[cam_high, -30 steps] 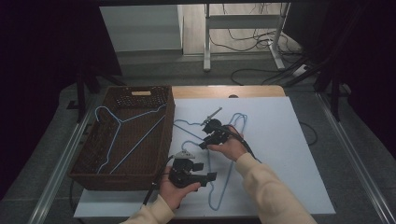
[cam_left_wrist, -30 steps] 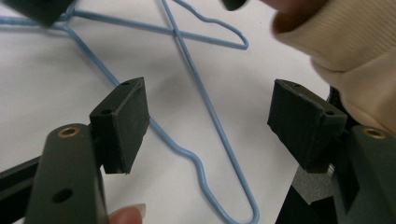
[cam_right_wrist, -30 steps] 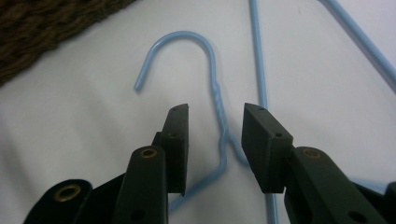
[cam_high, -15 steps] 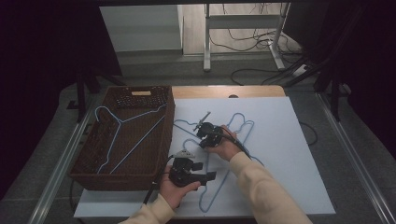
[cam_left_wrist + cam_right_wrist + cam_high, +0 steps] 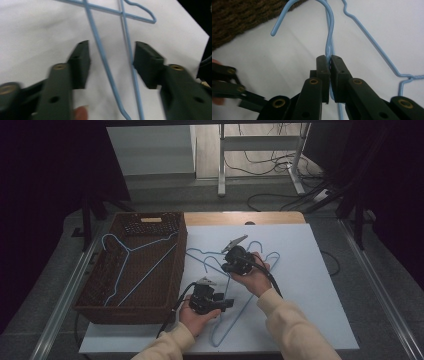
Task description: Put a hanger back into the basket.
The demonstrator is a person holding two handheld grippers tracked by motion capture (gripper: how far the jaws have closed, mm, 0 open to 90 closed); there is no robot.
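Observation:
Two blue wire hangers lie crossed on the white table sheet [image 5: 310, 285]. My right gripper [image 5: 329, 67] is shut on the neck of one hanger [image 5: 330, 22], just below its hook, which points toward the basket. In the high view the right gripper [image 5: 225, 266] is above the sheet's middle. My left gripper [image 5: 113, 65] stands open and its jaws have just been closing. Two hanger wires [image 5: 100, 50] run between its pads; one wire lies close against the right pad [image 5: 147, 63]. The high view shows the left gripper [image 5: 226, 304] near the front edge, over a hanger's lower part [image 5: 235, 320].
A brown wicker basket [image 5: 145, 300] stands at the left of the sheet with another blue hanger [image 5: 131, 251] lying in it. A bare wooden strip [image 5: 240, 218] runs along the back. Table legs and cables are on the floor beyond.
The right gripper's jaws have shut on the hanger's neck and the hand has risen a little. The left gripper has edged right and down, with its jaws narrower.

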